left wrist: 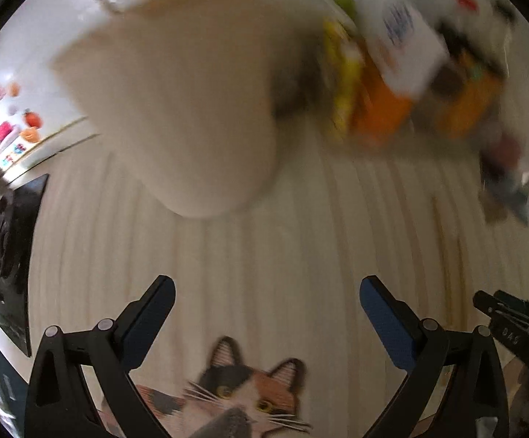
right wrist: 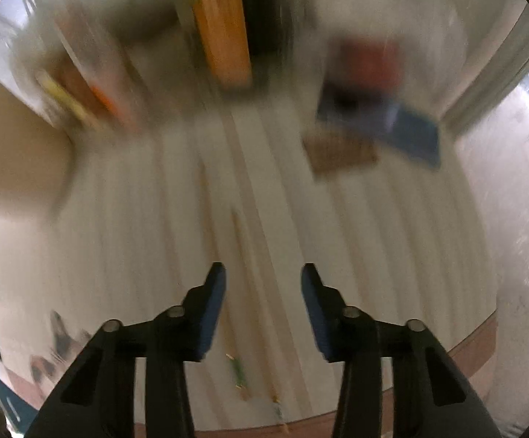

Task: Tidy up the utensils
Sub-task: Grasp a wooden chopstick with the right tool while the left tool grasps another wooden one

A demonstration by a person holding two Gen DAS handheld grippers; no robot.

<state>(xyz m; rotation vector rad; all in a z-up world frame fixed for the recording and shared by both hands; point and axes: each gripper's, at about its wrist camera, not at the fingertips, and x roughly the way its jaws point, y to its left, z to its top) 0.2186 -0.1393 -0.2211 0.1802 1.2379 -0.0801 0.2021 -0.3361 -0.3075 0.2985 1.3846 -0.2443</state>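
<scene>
Both grippers hang over the striped mat, fingers spread, nothing held.

The left gripper (left wrist: 267, 323) points down and forward at the pale striped table mat (left wrist: 271, 255), its blue-padded fingers wide apart above a calico cat patch (left wrist: 242, 398). A large beige object (left wrist: 177, 109), too blurred to name, sits ahead of it, with orange and yellow boxes (left wrist: 381, 106) beyond to the right. The right gripper (right wrist: 263, 314) tilts the same way, fingers parted less widely, just beside its partner. Utensils are hard to pick out: thin stick-like pieces (right wrist: 240, 372), one green-tipped, lie on the mat between and below its fingers. A blue packet (right wrist: 410, 127) lies farther off.
</scene>
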